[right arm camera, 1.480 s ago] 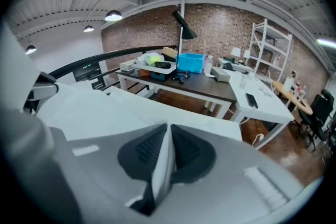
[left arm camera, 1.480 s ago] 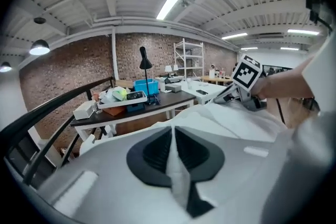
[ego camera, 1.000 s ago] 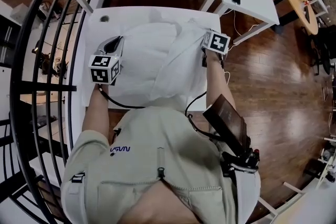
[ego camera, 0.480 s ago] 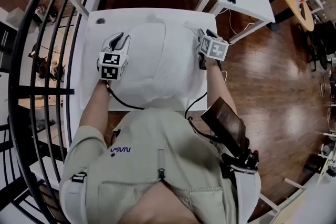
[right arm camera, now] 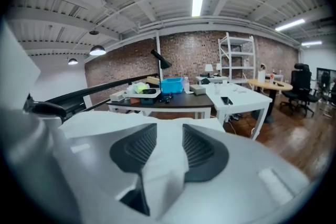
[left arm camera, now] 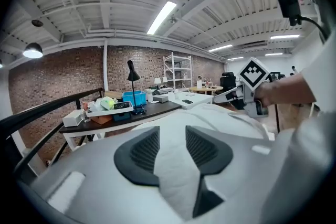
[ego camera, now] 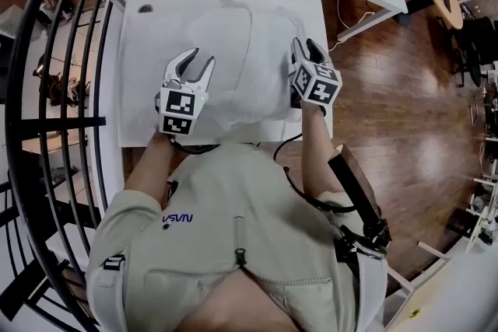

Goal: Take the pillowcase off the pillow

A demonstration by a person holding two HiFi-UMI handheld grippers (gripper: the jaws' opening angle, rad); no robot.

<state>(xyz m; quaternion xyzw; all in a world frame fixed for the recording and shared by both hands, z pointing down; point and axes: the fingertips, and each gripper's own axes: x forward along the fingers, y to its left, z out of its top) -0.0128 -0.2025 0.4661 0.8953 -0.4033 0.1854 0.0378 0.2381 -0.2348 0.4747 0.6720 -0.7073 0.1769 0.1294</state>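
Left tongs [ego camera: 198,57]: jaws partly apart, having just been opening; the white pillowcase [left arm camera: 173,165] cloth lies loose in the gap, not pinched.
Right tongs [ego camera: 309,45]: jaws likewise apart after opening, with a fold of the cloth loose between them.
Pillow [ego camera: 241,50]: flat on the white table [ego camera: 144,89], between both tongs.

Observed: pillowcase [ego camera: 257,50] plain white, unpatterned. The bench [ego camera: 144,89] is white. The floor [ego camera: 405,120] is glossy reddish-brown wood planking. The railing [ego camera: 54,123] is black. The shirt [ego camera: 233,245] is pale beige with small dark-blue lettering. The wall [right arm camera: 194,55] is brown brick. The bin [right arm camera: 172,85] appears blue, seen from afar.
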